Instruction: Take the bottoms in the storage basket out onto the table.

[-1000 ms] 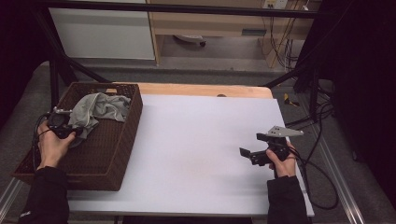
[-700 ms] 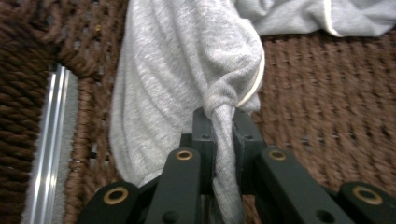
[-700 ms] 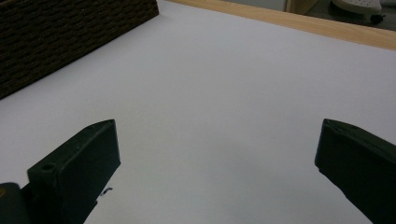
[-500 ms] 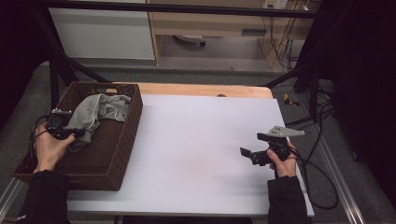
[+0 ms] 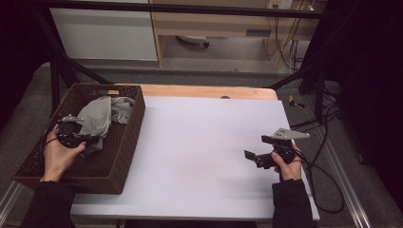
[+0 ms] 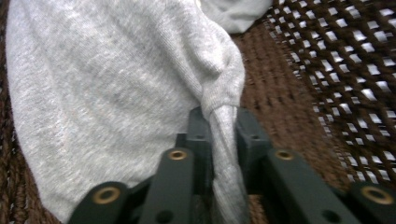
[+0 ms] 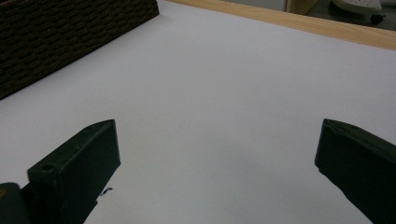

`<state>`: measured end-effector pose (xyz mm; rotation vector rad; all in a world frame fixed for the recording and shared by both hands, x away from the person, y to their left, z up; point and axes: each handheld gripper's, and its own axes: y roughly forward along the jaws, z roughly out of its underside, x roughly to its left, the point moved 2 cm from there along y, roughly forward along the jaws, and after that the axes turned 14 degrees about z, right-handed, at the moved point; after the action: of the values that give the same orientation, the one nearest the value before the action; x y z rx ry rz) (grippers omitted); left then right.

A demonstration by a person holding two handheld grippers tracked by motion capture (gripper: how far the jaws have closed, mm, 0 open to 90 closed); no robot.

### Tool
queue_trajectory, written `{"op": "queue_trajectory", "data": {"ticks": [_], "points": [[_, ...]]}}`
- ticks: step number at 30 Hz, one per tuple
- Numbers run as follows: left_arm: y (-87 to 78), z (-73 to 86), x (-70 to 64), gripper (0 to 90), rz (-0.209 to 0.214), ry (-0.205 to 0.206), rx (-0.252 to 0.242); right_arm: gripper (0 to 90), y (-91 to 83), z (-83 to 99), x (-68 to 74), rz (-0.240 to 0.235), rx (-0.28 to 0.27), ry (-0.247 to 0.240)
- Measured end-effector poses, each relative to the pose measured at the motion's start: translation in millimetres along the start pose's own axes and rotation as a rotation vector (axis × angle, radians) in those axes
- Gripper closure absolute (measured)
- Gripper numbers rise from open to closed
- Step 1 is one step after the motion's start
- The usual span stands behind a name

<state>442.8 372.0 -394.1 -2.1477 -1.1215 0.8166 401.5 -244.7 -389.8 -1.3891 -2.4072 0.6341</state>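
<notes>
Grey knit cloth (image 6: 116,93) is lying bunched inside the dark brown woven basket (image 5: 124,142), which is sitting at the nine o'clock edge of the white table (image 5: 204,142). The left gripper (image 5: 88,141) is reaching into that basket from its seven o'clock side, and in the left gripper view its two black jaws are pinching a twisted fold of the cloth tight between them, with the rest of the fabric spreading up and away toward eleven o'clock. The basket's weave is showing beneath and at two o'clock of the pinch.

The right gripper (image 5: 252,156) is hovering over the table's four o'clock region, well apart from the basket. In the right gripper view its jaws are standing wide apart with nothing between them, only bare white tabletop, and the basket's wall (image 7: 70,32) is showing at ten o'clock. A light wooden strip (image 5: 209,91) is running along the table's twelve o'clock edge.

No brand, label or writing is readable on the cloth, basket or grippers.
</notes>
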Motion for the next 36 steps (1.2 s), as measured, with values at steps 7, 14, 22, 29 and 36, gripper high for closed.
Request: {"op": "queue_trajectory", "data": {"ticks": [7, 14, 22, 29, 36], "points": [[-13.7, -4.8, 7.4, 33.6, -0.029, -0.023, -0.049, 0.4, -0.5, -0.2, -0.6, 0.001, -0.002, -0.002], [-34.3, -24.6, 14.0, 12.0, -0.062, -0.031, -0.107, 0.4, 1.0, 0.3, 0.0, 0.0, 0.001, -0.002], [-16.5, -38.0, 30.9, 11.8, -0.123, -0.063, -0.111, 0.4, 1.5, 0.6, 0.3, -0.002, 0.007, -0.004], [-0.2, -28.4, 55.4, 18.6, -0.178, -0.122, -0.078, 0.4, 1.3, 0.6, -0.2, -0.003, 0.004, -0.002], [10.3, -18.2, 62.2, 31.4, -0.144, -0.123, -0.07, 0.4, 1.8, 1.1, -0.5, -0.001, 0.006, -0.003]]}}
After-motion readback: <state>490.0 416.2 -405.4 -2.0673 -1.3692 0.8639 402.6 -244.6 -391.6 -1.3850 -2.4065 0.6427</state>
